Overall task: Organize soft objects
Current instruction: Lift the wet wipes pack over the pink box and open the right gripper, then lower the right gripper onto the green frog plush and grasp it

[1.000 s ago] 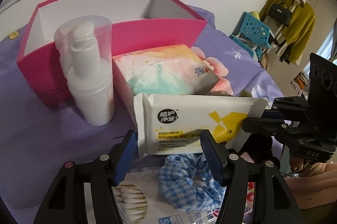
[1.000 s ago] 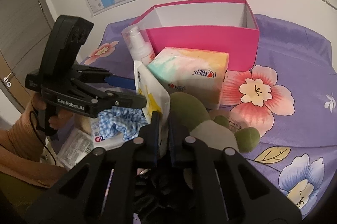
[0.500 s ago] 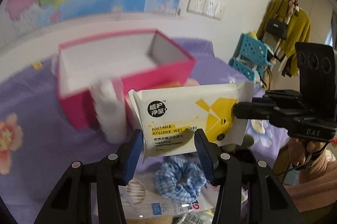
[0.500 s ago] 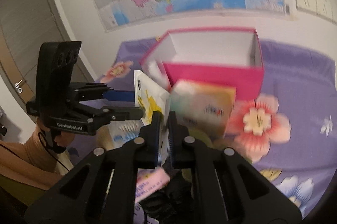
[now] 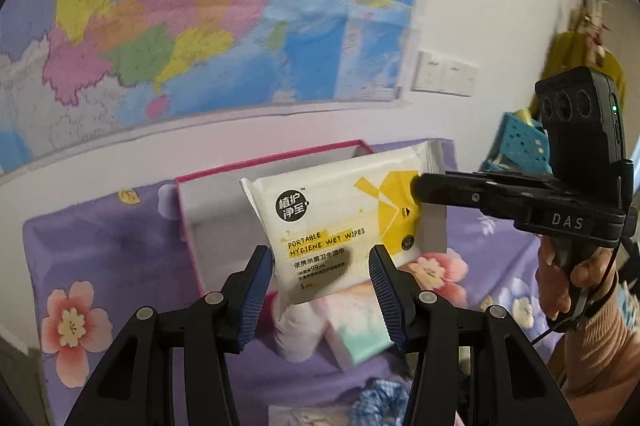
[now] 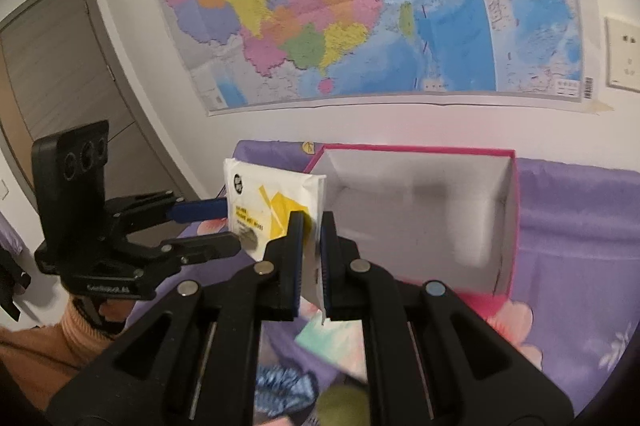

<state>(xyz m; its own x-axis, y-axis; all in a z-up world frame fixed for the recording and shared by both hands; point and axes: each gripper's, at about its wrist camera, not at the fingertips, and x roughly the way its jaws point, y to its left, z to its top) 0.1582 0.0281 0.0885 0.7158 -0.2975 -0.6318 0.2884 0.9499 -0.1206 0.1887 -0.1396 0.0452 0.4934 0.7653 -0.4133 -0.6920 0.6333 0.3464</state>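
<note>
Hanging in the air above the bed, the wet wipes pack (image 5: 340, 226) is pinched at its sealed end by the right gripper (image 6: 311, 258), whose jaws are pressed together on the thin flap. In the left wrist view that gripper reaches in from the right and bites the pack's yellow-printed end. The left gripper (image 5: 320, 290) brackets the lower part of the pack; its jaws closed in during the past second and then stopped, with the pack between them. Its blue pads (image 5: 256, 290) sit right at the pack's sides, but I cannot tell whether they press on it. Behind and below the pack stands the open pink box (image 6: 516, 226), near the wall edge of the purple flowered bedspread (image 5: 80, 266). Under the pack lie a pastel tissue pack (image 5: 356, 330) and a blue checked scrunchie (image 6: 280, 386), both blurred. A coloured map (image 6: 320, 6) covers the wall above the box.
</note>
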